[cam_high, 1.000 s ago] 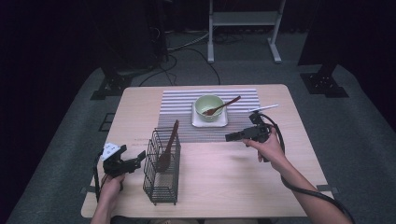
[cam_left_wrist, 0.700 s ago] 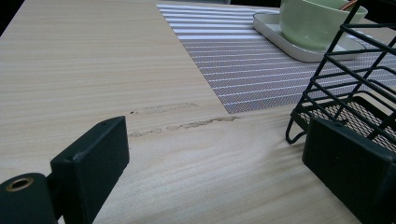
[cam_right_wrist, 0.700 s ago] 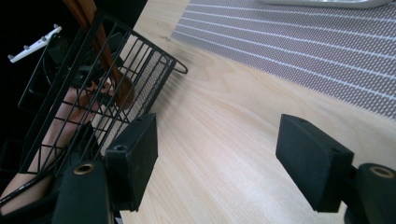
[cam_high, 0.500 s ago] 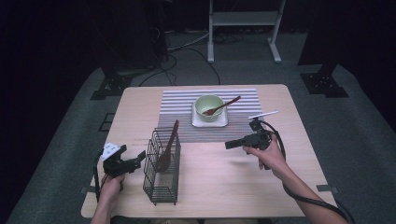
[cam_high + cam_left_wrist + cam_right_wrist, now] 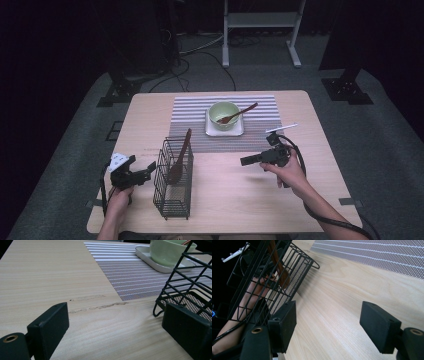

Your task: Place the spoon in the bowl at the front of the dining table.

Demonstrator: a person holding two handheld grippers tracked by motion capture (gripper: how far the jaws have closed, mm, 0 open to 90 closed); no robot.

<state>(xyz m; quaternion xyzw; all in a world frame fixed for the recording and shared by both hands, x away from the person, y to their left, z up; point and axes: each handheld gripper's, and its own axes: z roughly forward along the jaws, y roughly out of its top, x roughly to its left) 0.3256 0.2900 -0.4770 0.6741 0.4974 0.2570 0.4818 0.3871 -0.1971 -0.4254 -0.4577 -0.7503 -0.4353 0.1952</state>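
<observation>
We've got the wire basket [image 5: 173, 181] standing upright at the near edge of the table [image 5: 240, 200], and that's our marker for everything else. Just to its left sits the left gripper [image 5: 144, 171], jaws pointing at the basket's side, standing wide with nothing but bare wood between them; in the left gripper view the basket's corner foot [image 5: 160, 311] shows just beyond the right-hand jaw, not touching it. Inside the basket leans a wooden spoon [image 5: 179, 159], bowl down, handle tilted up past the top rim. Off to the basket's right, well apart, the right gripper [image 5: 244, 161] hovers over open tabletop, pointing back toward the basket, jaws spread wide and gripping nothing; the right gripper view looks along them at the basket [image 5: 272, 282] with the brown spoon [image 5: 279, 267] inside. Farther back from the basket lies the striped mat [image 5: 200, 120], and on it, up and to the basket's right, a white tray [image 5: 212, 131] carrying a green bowl [image 5: 223, 114] with a second wooden spoon [image 5: 239, 113] resting in it, handle angled out to the right.
</observation>
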